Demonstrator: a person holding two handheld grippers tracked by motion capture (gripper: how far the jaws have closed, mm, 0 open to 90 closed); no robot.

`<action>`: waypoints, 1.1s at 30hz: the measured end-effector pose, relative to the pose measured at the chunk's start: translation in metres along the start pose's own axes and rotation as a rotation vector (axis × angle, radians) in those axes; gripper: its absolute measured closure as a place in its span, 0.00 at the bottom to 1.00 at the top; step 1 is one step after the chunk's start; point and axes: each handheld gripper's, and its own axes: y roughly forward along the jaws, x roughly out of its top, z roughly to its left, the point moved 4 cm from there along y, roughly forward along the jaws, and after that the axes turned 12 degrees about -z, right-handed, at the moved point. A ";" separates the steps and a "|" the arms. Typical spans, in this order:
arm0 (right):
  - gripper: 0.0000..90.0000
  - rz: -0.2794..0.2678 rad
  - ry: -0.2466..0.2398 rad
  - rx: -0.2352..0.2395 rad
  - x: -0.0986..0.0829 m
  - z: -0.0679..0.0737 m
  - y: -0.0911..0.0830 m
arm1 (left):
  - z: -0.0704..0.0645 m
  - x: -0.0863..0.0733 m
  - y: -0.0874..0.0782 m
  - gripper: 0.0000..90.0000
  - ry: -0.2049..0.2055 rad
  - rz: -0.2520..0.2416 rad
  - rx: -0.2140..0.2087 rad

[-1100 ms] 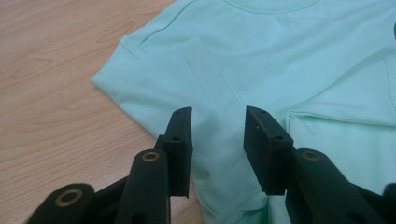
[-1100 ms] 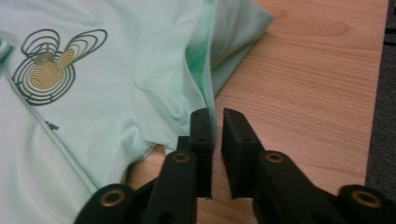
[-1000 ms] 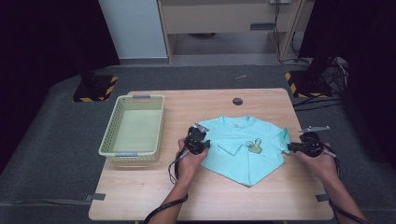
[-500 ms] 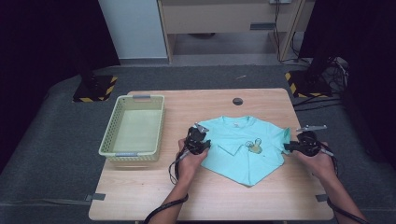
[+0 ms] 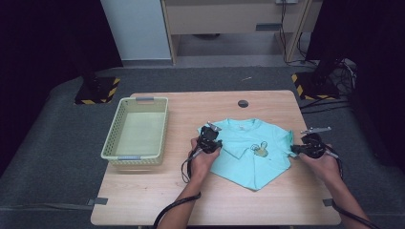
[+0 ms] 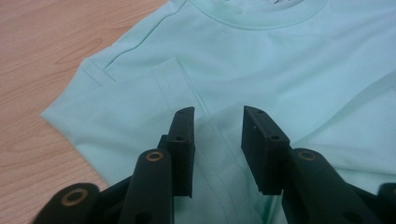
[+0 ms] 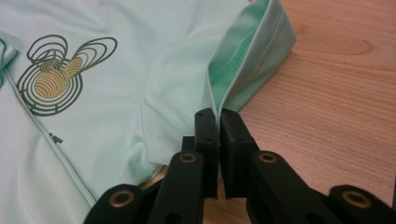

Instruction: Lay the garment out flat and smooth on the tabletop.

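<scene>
A mint-green T-shirt with a gold swirl print lies partly folded on the wooden table. My left gripper hovers open over the shirt's left sleeve; its jaws stand apart above a folded seam of the shirt with nothing between them. My right gripper is shut on the shirt's right sleeve edge. In the right gripper view the right gripper pinches a thin fold of the shirt, and the sleeve hem stands up off the table.
A pale green plastic basket stands empty on the left part of the table. A small black round disc sits near the table's far edge. Dark floor, cables and black-yellow stands surround the table.
My right gripper has shifted slightly left toward the shirt's sleeve. The left gripper and the shirt have barely moved.
</scene>
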 end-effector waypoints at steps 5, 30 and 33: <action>0.99 0.004 0.004 0.002 0.000 -0.003 -0.001 | 0.004 -0.001 0.000 0.87 -0.001 0.002 0.006; 0.99 -0.007 0.033 -0.014 0.000 -0.015 -0.003 | 0.041 0.001 -0.033 1.00 -0.009 -0.058 0.089; 0.99 -0.005 0.037 -0.021 -0.001 -0.019 -0.005 | 0.044 -0.001 -0.037 1.00 -0.006 -0.060 0.108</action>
